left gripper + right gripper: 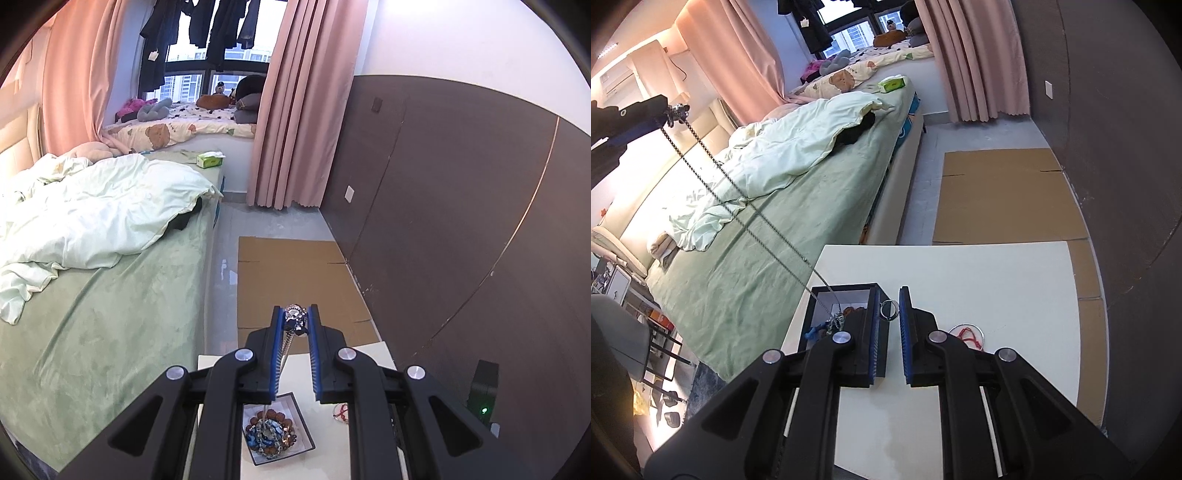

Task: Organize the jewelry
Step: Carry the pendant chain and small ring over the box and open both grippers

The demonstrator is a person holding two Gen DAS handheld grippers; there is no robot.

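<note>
step: left gripper (297,320) clamps the pendant of the chain necklace (286,349), its loop trailing into the jewelry box (827,295); lower slowly so it coils inside | right gripper (888,308) nearly closed, empty | right view alone shows the ring (889,309) on the white table (997,280)

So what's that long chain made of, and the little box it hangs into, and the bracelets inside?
The chain looks like silvery metal: small glinting links, pinched at its top in the left gripper. The box seems to be stiff card, matte black outside, white inside. The bracelets look like brown wooden beads and glossy blue beads, perhaps glass or stone; too small to be sure.
</note>
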